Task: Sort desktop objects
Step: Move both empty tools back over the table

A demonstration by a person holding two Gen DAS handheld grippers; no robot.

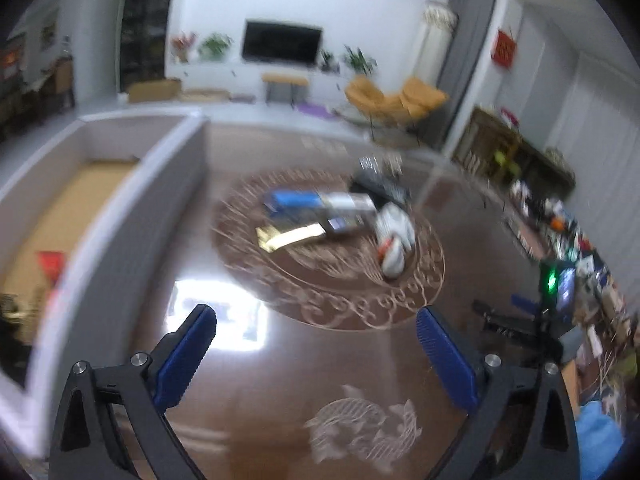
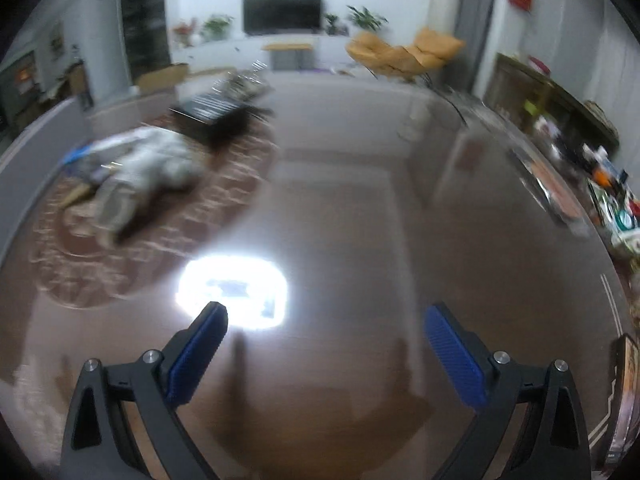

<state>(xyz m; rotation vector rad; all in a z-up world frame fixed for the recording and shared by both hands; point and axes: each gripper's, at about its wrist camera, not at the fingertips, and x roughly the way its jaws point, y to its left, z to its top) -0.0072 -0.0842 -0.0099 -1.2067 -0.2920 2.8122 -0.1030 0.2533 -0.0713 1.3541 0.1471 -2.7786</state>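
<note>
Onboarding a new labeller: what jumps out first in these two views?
The cluster of objects heaped on the round ornamental pattern mid-table, with a blue box and a gold strip clearest. To its left stands a big white bin, a red item inside. Both grippers, left and right, hang open and empty over the glossy brown table, near a bright glare patch.

Motion-blurred fisheye views under dim, cool indoor light

A ceiling lamp's white glare [image 2: 232,290] burns out a patch of the glossy brown table [image 2: 360,208] in both views. The right wrist view smears heavily; the left is sharper near its middle, where the carved medallion [image 1: 332,248] reads clearly. Edges curve and darken to black corners; gripper fingers [image 1: 188,360] stay crisp.
</note>
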